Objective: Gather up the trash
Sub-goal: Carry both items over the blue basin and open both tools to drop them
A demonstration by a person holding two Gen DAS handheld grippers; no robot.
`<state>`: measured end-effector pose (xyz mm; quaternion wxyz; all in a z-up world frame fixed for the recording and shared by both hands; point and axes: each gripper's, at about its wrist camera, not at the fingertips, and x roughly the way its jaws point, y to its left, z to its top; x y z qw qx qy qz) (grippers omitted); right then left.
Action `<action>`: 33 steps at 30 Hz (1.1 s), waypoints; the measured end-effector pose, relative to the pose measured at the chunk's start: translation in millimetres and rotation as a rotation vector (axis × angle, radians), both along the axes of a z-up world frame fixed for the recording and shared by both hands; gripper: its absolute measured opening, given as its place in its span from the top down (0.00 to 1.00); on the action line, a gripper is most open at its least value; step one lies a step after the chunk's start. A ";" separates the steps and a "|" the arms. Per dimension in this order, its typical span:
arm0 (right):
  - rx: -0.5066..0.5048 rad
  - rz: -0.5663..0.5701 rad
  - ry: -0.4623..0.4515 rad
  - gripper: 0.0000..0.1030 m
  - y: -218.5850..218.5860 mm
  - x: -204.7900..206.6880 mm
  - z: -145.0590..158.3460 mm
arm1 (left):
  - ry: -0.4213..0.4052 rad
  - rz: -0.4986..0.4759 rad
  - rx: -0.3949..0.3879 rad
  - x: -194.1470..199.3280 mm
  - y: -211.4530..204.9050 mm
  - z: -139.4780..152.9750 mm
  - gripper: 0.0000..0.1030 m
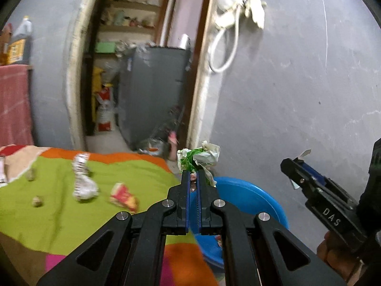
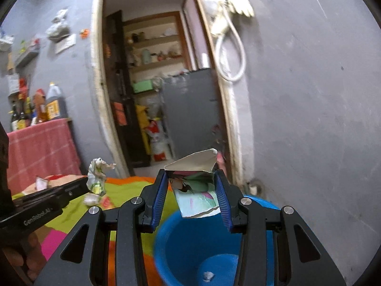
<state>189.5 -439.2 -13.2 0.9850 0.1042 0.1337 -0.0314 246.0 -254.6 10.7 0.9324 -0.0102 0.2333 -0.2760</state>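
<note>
Both grippers carry trash above or near a blue tub. Right gripper (image 2: 190,186) holds a torn printed paper scrap (image 2: 196,190) between its blue pads, jaws fairly wide apart around it; whether the pads press the paper firmly cannot be told. This scrap hangs directly over the blue tub (image 2: 181,238), which sits just below and beside the bed. Inside the tub, one small white crumpled bit (image 2: 208,276) lies on the bottom, so at least one piece appears to be collected.

Left gripper (image 1: 194,178) has its jaws narrow, clamped on a crumpled green-and-white wrapper (image 1: 198,158). In its own view the wrapper sits near the tub's rim (image 1: 250,190), seemingly above the bed's edge and not clearly over the opening.

Beyond the grippers, the bed, covered with a green and orange bedsheet (image 1: 59,214), carries more trash: a red and yellow wrapper (image 1: 123,196), a crumpled striped white paper (image 1: 82,178), and two small brownish lumps, one nearer (image 1: 37,201) and one farther (image 1: 31,174). More pieces may lie at the far left edge; too blurred to tell.

Farther off stand a grey wall and an open doorway (image 1: 133,71) showing shelves and a grey cabinet.

Judged from this, the task is in its early or middle part: two pieces are ready to drop, several remain on the bed.
</note>
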 end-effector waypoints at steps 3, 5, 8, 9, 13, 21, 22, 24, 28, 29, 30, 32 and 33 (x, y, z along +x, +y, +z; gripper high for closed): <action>0.020 -0.021 0.025 0.63 -12.2 2.5 -11.5 | 0.042 -0.025 0.017 12.6 -17.3 -8.9 0.97; 0.033 -0.028 0.040 0.63 -19.1 4.1 -18.3 | 0.070 -0.040 0.026 20.3 -27.4 -15.1 0.97; 0.048 -0.034 0.067 0.62 -27.0 7.9 -25.7 | 0.104 -0.052 0.030 28.2 -36.6 -24.2 0.97; 0.051 -0.039 0.074 0.61 -28.4 8.7 -27.0 | 0.119 -0.058 0.032 31.8 -39.4 -27.0 0.97; 0.060 -0.047 0.109 0.61 -35.5 13.3 -31.7 | 0.157 -0.068 0.029 38.9 -45.6 -36.9 0.97; 0.079 -0.061 0.133 0.54 -43.7 20.3 -33.0 | 0.207 -0.074 0.011 39.5 -43.0 -43.9 0.93; 0.080 -0.062 0.130 0.52 -44.2 20.1 -32.7 | 0.205 -0.071 0.010 39.3 -41.8 -42.9 0.90; 0.080 -0.064 0.122 0.50 -43.4 18.5 -31.2 | 0.198 -0.063 0.003 36.7 -38.1 -40.4 0.86; 0.078 -0.062 0.086 0.46 -38.9 14.1 -22.6 | 0.170 -0.025 -0.021 30.2 -25.6 -30.0 0.72; 0.071 -0.064 0.071 0.44 -36.4 11.0 -18.2 | 0.158 -0.013 -0.027 28.2 -22.2 -26.7 0.70; 0.064 -0.065 0.062 0.41 -34.6 9.5 -14.7 | 0.147 -0.003 -0.031 27.5 -18.8 -23.6 0.68; 0.053 -0.065 0.036 0.35 -29.6 4.6 -6.4 | 0.128 0.018 -0.042 23.0 -7.9 -15.0 0.65; 0.049 -0.060 0.019 0.33 -25.9 0.9 -0.6 | 0.119 0.030 -0.049 21.0 -2.2 -10.7 0.58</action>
